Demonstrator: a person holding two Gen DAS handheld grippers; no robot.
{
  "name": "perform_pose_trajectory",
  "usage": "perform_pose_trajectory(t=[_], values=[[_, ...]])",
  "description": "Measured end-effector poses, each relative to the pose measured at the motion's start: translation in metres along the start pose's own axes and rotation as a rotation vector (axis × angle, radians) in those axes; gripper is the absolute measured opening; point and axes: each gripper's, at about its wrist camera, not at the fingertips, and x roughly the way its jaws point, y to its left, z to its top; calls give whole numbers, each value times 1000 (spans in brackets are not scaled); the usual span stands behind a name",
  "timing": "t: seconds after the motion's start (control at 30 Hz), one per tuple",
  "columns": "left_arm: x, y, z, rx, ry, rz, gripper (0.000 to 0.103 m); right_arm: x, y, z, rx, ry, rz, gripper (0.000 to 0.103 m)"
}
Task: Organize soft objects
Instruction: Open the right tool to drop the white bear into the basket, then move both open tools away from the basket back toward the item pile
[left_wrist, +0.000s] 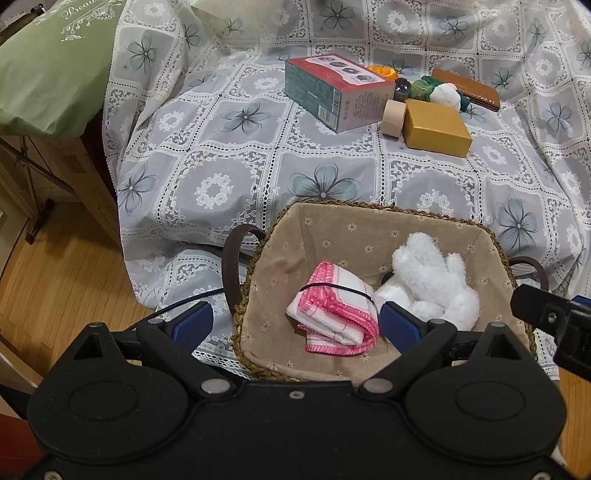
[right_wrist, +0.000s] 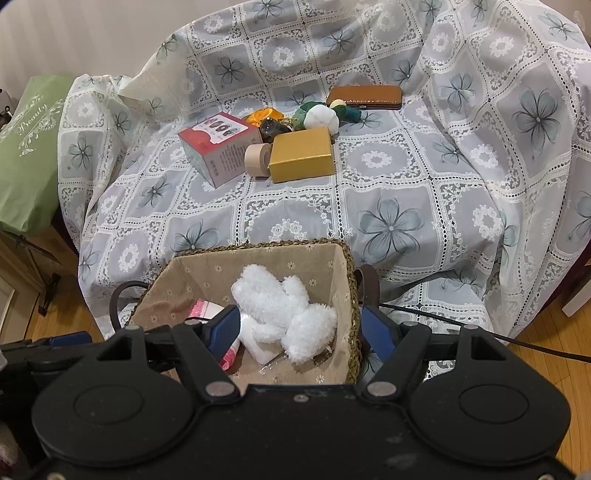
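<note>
Both grippers, left gripper (left_wrist: 295, 325) and right gripper (right_wrist: 299, 334), are hanging unclenched and empty over the lined woven basket (right_wrist: 352, 291). Inside it, the fluffy white plush toy (right_wrist: 284, 314) is looking light and squashy, best pinched mid-body.

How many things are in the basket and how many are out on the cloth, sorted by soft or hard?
Soft, in the basket: 2, the pink-edged towel and the white plush toy
Soft, on the cloth: 1, the green and white plush
Boxes on the cloth: 2, the red box and the gold box
Tape roll: 1
Brown case: 1
Total: 7, small half-hidden bits excluded.
</note>
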Motion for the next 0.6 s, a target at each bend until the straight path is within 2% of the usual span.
perform_pose_trajectory(t=[0.6], values=[[20, -7, 11, 46, 78, -2, 94, 33, -1, 14, -4, 88, -27, 78]])
